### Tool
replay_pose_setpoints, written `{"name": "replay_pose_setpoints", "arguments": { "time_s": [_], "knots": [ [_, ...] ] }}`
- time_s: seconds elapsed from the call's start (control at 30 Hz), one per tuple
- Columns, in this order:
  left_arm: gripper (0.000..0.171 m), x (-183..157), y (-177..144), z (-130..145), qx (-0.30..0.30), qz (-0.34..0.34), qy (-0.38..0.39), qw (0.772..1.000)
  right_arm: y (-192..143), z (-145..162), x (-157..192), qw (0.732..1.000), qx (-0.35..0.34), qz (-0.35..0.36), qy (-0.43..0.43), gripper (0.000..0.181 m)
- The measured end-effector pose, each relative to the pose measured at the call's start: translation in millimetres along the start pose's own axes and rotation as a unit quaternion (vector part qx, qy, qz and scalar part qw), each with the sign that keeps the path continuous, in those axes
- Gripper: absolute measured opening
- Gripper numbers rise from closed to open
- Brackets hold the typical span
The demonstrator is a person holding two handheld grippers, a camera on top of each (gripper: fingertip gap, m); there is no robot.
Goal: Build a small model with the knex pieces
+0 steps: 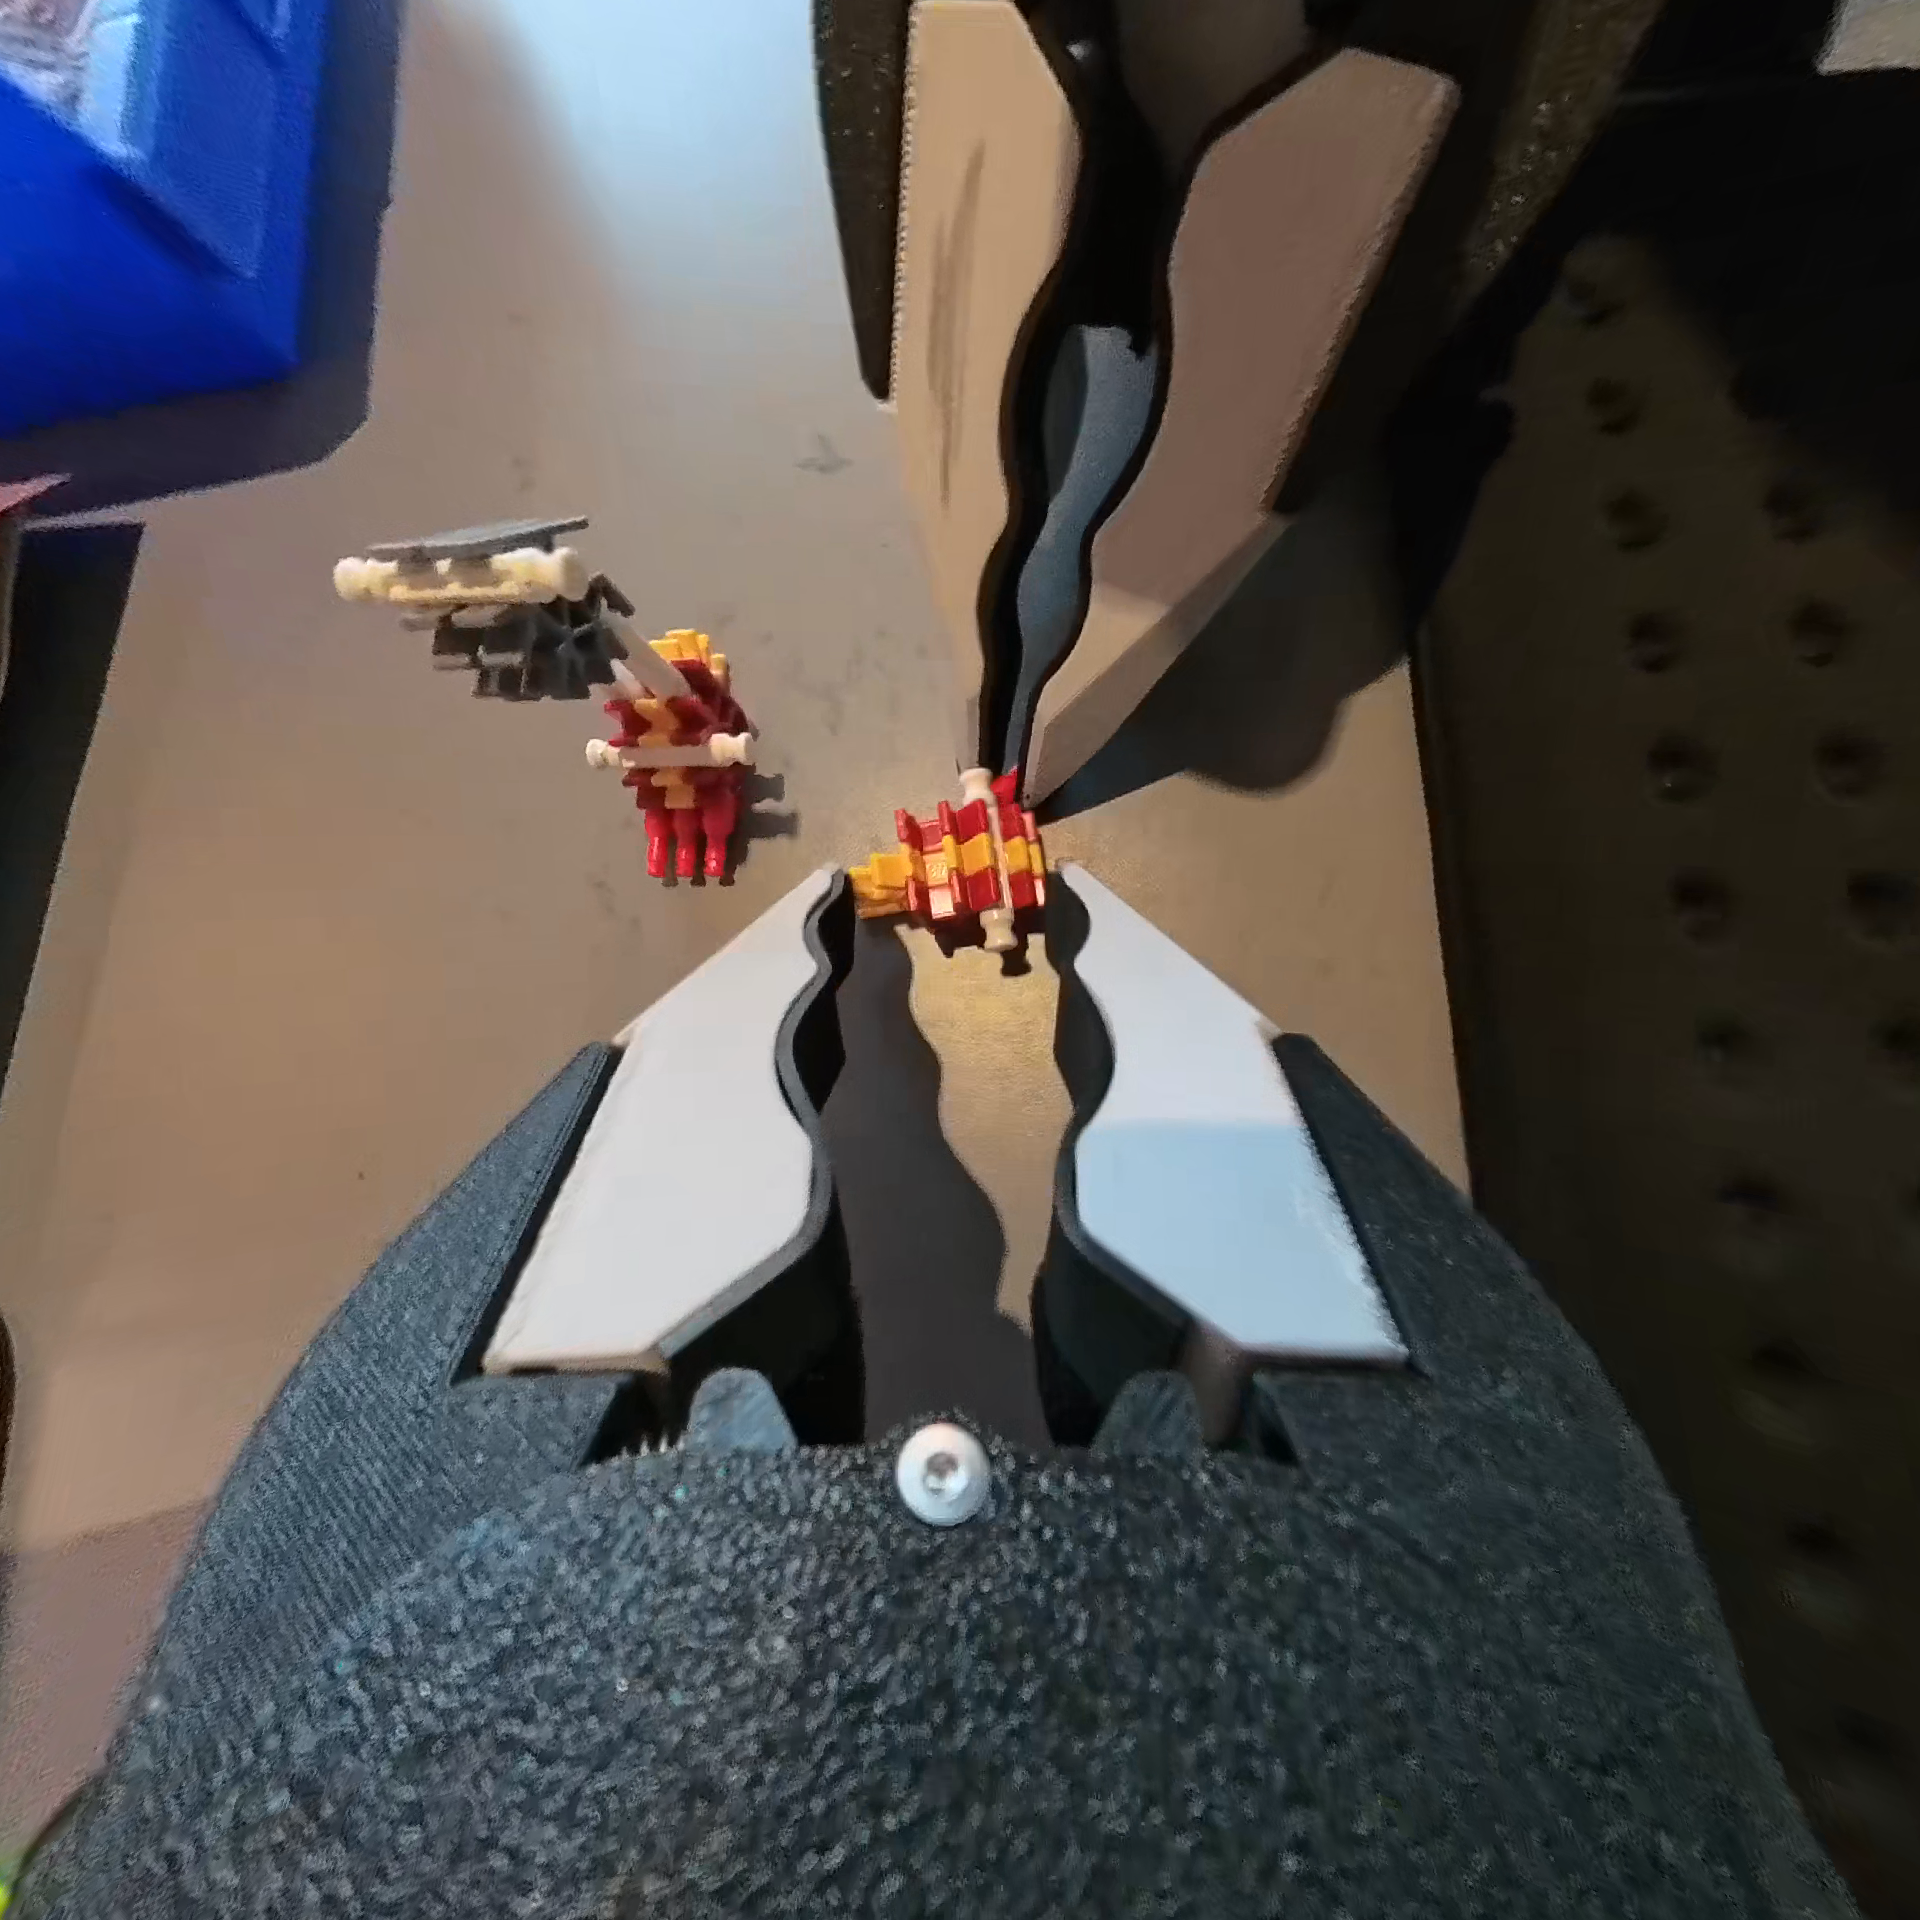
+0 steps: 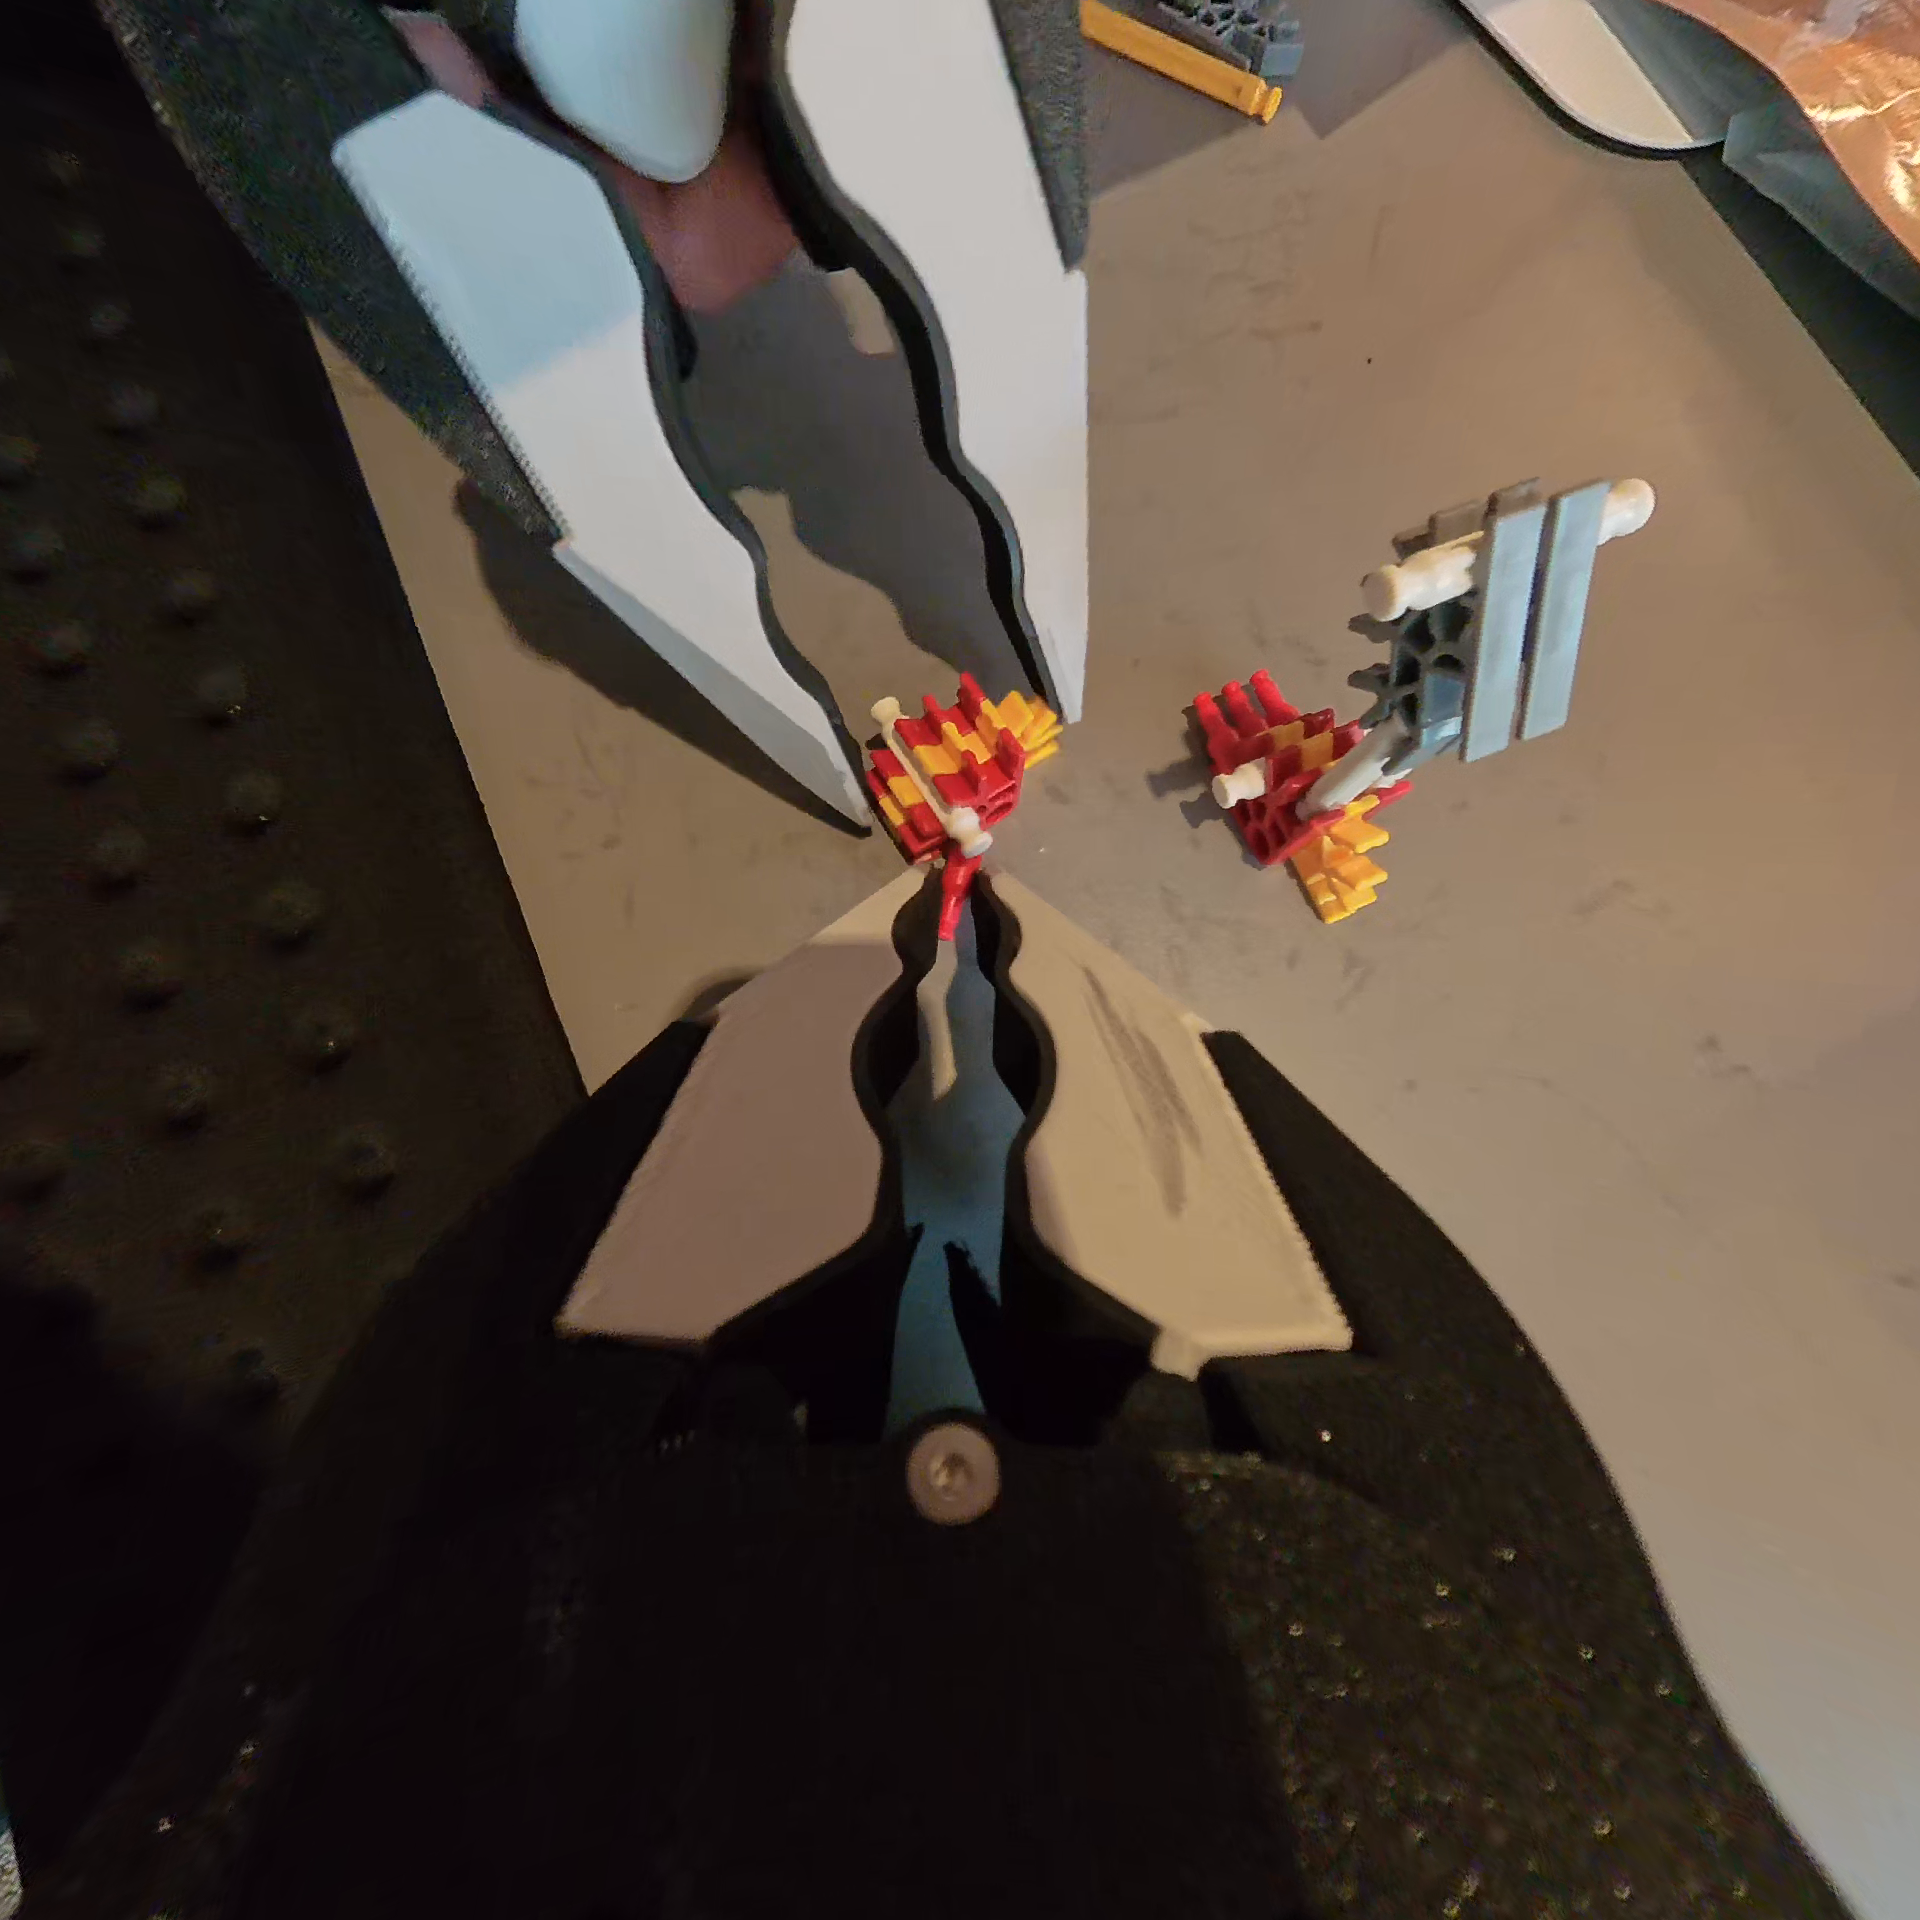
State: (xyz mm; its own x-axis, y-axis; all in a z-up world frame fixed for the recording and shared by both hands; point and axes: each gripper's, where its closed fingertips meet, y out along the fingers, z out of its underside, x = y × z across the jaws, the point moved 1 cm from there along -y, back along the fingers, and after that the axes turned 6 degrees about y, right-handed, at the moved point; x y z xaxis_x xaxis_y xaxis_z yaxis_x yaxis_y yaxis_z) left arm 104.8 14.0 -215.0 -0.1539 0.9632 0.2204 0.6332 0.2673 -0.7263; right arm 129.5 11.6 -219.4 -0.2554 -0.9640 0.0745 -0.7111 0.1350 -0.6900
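Grippers are meeting nose to nose over a small red and yellow toy cluster (image 1: 966,868), a bunch of snap-together plastic connectors with a white rod (image 1: 989,857) pushed through it, sitting on the grey mat (image 1: 312,1039).

In the left wrist view, the left gripper (image 1: 951,883) has its fingers spread apart, one tip on each side of the cluster, just beside or touching it. Can't tell if they actually press on it, so it looks more like bracketing than gripping. Across from it, the right gripper (image 2: 954,883) has its fingers pulled nearly together, and its own view shows a thin red prong (image 2: 954,902) of the cluster pinched right at the tips.

Off to the far side of the left fingers there's a second build (image 2: 1403,717), lying well apart from both grippers: another red and yellow bunch joined by a white rod to grey connectors and flat grey slats. A blue box (image 1: 156,208) sits in the far corner, and a black dimpled mat (image 2: 156,727) runs along the edge.

Handling guess: the cluster looks very light, hard and a bit slick, and the parts are only friction-fit, so a sideways tug could pop pieces off. The skinny prong seems a weak place to hold; squeezing across the stacked red and yellow body, clear of the rod ends, looks safer.
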Motion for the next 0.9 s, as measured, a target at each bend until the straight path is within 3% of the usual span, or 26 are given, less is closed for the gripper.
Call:
{"name": "replay_pose_setpoints", "arguments": {
  "time_s": [0.43,0.9],
  "knots": [
    [0.036,-1.1,-0.3,-0.6,-0.016,-0.092,-0.024,0.995,-3.3,2.5,0.6,1.0,-0.002,0.012,0.009,0.005],
    [0.035,-1.5,2.0,-0.5,-0.006,-0.11,-0.019,0.994,0.0,-0.5,6.8,1.0,-0.004,-0.007,-0.009,0.004]
  ]
}}
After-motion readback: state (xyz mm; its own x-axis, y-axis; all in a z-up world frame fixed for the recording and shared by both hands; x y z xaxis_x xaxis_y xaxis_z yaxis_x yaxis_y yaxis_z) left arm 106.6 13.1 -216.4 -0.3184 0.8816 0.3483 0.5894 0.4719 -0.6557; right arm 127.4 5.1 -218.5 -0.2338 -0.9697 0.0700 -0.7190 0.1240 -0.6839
